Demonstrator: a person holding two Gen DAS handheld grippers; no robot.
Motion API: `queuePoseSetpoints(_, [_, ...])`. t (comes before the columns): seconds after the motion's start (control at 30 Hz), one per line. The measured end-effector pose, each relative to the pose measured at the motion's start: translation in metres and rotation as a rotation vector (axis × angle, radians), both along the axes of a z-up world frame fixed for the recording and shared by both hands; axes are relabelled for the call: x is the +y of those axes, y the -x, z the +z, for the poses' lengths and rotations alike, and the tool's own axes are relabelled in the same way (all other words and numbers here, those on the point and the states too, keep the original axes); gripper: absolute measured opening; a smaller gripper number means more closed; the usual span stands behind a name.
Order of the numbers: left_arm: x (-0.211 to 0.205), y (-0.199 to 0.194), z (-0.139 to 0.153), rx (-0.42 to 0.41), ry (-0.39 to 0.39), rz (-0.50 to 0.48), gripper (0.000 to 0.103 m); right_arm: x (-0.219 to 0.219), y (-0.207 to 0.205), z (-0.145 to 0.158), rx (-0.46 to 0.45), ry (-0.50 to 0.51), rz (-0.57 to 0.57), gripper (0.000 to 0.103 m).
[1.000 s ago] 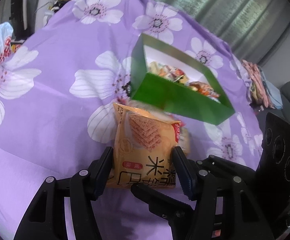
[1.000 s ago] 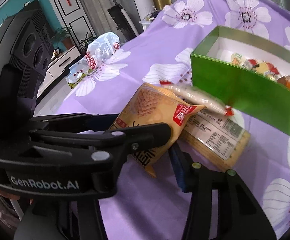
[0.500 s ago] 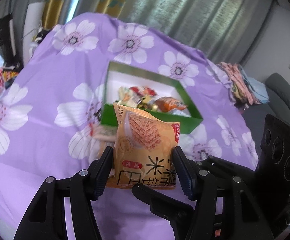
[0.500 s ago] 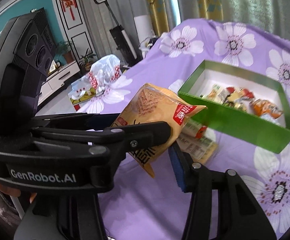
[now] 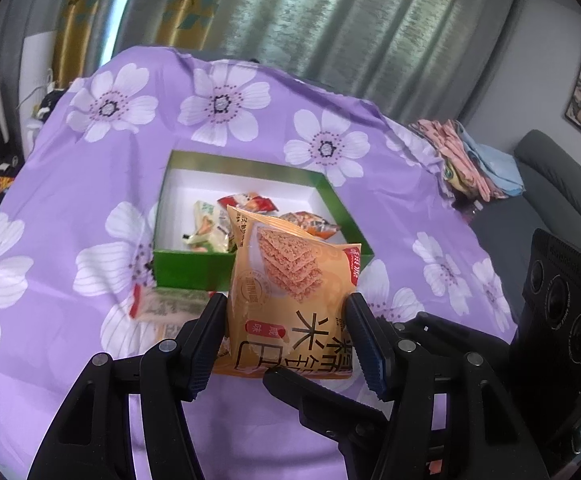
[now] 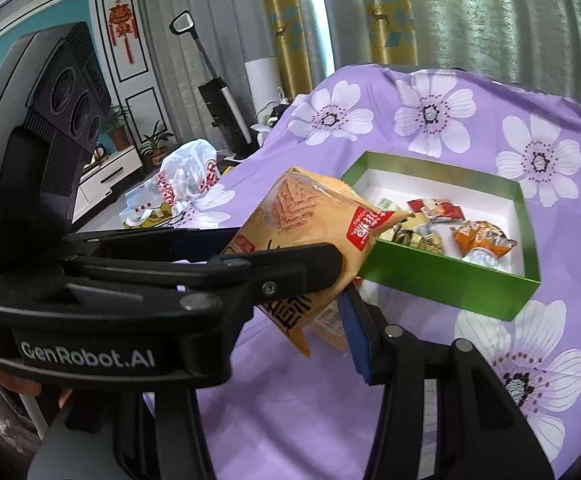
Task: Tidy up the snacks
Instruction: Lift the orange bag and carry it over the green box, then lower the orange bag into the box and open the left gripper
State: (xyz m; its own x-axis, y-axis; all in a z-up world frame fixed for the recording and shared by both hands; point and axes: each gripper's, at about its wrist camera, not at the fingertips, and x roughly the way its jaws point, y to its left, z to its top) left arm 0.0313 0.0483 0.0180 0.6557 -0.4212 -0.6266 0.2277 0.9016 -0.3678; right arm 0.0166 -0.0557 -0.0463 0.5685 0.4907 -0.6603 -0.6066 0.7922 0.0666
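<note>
Together both grippers' fingers (image 5: 210, 336) clamp the orange snack bag (image 5: 290, 280).

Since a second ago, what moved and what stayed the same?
Both hand-held grippers lifted the orange snack bag up off the purple cloth, so the green box now looks lower and farther away, its inside showing. Nothing was picked up or let go. The left hand-held gripper and right hand-held gripper still squeeze the bag; the snacks in the box haven't moved.

You've got soft daylight thru the curtains (image 5: 330, 32), bright strip at the gap. Weak shadows, no harsh glare. Fisheye bends edges, corners black; centre sharp, rims slightly soft.
</note>
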Motion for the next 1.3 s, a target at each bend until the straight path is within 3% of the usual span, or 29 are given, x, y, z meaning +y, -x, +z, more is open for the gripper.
queuePoseSetpoints(0.77, [-0.03, -0.077, -0.004, 0.005, -0.013, -0.064, 0.061, -0.028, -0.066, 0.001, -0.01, -0.01, -0.09, 0.05])
queuePoseSetpoints(1.3, [-0.04, -0.142, -0.032, 0.069, -0.012, -0.072, 0.061, -0.039, -0.131, -0.018, 0.039, -0.009, -0.136, 0.05])
